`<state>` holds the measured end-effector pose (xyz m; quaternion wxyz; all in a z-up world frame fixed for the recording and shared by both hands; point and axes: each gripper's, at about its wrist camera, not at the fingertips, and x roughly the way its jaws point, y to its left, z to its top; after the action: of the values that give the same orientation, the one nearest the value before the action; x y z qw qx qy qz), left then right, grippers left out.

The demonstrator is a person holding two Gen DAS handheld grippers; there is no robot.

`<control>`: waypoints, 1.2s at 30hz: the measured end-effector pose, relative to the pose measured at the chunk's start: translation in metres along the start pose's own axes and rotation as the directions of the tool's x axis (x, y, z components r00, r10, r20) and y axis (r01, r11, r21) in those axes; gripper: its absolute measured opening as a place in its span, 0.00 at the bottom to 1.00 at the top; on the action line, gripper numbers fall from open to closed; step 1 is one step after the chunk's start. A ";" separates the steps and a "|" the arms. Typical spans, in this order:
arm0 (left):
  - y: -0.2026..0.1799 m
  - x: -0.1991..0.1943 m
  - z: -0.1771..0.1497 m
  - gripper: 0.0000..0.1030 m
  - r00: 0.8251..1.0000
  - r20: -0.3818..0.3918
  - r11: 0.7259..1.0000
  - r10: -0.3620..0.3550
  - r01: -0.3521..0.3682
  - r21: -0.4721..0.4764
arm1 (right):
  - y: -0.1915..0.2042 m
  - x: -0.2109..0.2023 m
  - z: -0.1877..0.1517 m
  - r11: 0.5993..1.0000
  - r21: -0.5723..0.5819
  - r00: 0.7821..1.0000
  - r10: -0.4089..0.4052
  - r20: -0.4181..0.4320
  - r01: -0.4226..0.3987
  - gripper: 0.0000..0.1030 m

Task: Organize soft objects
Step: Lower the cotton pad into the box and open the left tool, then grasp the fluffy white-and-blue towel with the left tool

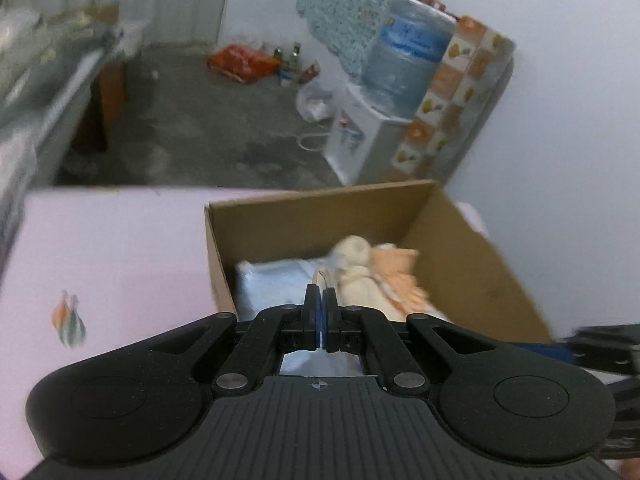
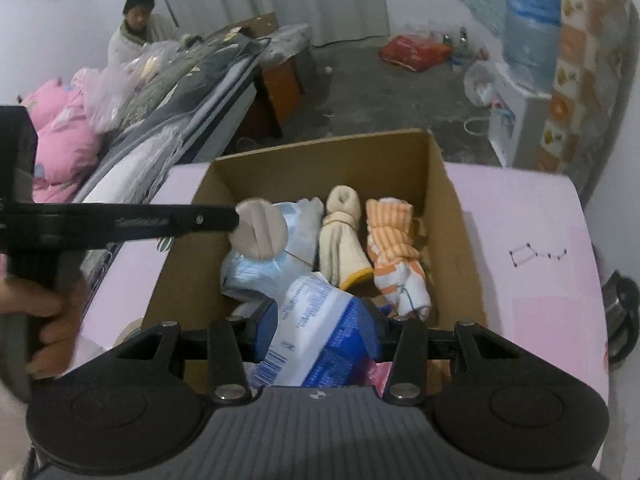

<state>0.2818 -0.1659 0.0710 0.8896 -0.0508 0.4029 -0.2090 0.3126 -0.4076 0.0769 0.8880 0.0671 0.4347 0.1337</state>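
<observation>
The right gripper (image 2: 318,326), jaws spread around a blue-and-white tissue pack (image 2: 316,332) at the near edge of the cardboard box (image 2: 320,156), has open floor just beyond, while the left gripper (image 2: 234,216), pressed together, carries a beige pad (image 2: 261,236) farther left.

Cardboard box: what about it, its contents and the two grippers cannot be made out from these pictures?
- Left wrist view: motion blur smears the contents of the cardboard box; the left gripper hides its near wall.
- Right wrist view: the print on the blue-white packet is too blurred to read; whether the right gripper presses it is unclear.
- Right wrist view: beige round pad at the left gripper's tip: held or not, cannot tell.
</observation>
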 end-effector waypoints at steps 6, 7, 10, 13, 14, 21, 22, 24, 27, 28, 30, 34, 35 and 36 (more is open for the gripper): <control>-0.006 0.014 0.006 0.17 0.990 -0.061 0.989 0.125 -0.120 0.081 | -0.003 -0.004 -0.009 1.000 0.007 1.000 -0.009 0.025 0.009 0.42; -0.007 0.010 0.007 0.22 0.988 -0.055 0.987 0.142 -0.137 0.086 | -0.001 -0.005 -0.009 1.000 0.002 0.999 -0.010 0.031 0.010 0.42; -0.014 -0.008 0.005 0.29 0.983 -0.020 0.975 0.183 -0.179 0.134 | 0.007 -0.008 -0.010 1.000 -0.013 0.999 -0.002 0.036 0.003 0.42; -0.017 -0.034 -0.002 0.31 0.986 0.014 0.973 0.169 -0.169 0.156 | 0.017 -0.014 -0.013 0.999 -0.029 0.999 0.024 0.042 -0.023 0.42; -0.017 -0.050 -0.007 0.31 0.986 0.027 0.972 0.165 -0.167 0.163 | 0.020 -0.016 -0.015 0.999 -0.037 0.999 0.031 0.043 -0.030 0.42; -0.009 -0.140 -0.063 0.37 0.993 0.046 0.965 0.105 -0.113 0.237 | 0.045 -0.032 -0.032 0.989 -0.093 0.992 0.119 0.032 -0.115 0.42; -0.007 -0.147 -0.073 0.40 0.995 0.033 0.964 0.099 -0.104 0.246 | 0.050 -0.034 -0.035 0.986 -0.107 0.991 0.133 0.028 -0.129 0.42; -0.004 -0.159 -0.100 0.51 0.996 -0.011 0.953 0.088 -0.081 0.293 | 0.063 -0.040 -0.042 0.979 -0.141 0.988 0.152 0.023 -0.147 0.42; -0.001 -0.156 -0.140 0.60 0.990 -0.099 0.915 0.099 -0.052 0.399 | 0.086 -0.046 -0.052 0.965 -0.196 0.984 0.179 0.003 -0.175 0.42; -0.001 -0.154 -0.149 0.60 0.986 -0.111 0.899 0.122 -0.062 0.433 | 0.092 -0.048 -0.055 0.960 -0.211 0.983 0.185 -0.004 -0.181 0.42; -0.002 -0.141 -0.165 0.68 0.978 -0.110 0.856 0.176 -0.097 0.508 | 0.103 -0.050 -0.059 0.954 -0.240 0.983 0.184 -0.013 -0.182 0.42; -0.001 -0.105 -0.182 0.44 0.964 -0.120 0.805 0.239 -0.128 0.579 | 0.117 -0.051 -0.065 0.948 -0.266 0.984 0.178 -0.005 -0.173 0.42; 0.000 -0.097 -0.183 0.10 0.960 -0.125 0.805 0.251 -0.135 0.578 | 0.118 -0.050 -0.067 0.948 -0.265 0.984 0.179 -0.009 -0.175 0.42; 0.002 -0.089 -0.185 0.11 0.952 -0.154 0.810 0.265 -0.133 0.570 | 0.117 -0.049 -0.068 0.949 -0.263 0.984 0.176 -0.013 -0.174 0.42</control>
<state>0.0934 -0.1124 0.0084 0.8313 0.2756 0.4264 -0.2261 0.2087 -0.3098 0.1000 0.8759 -0.0123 0.4009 0.2680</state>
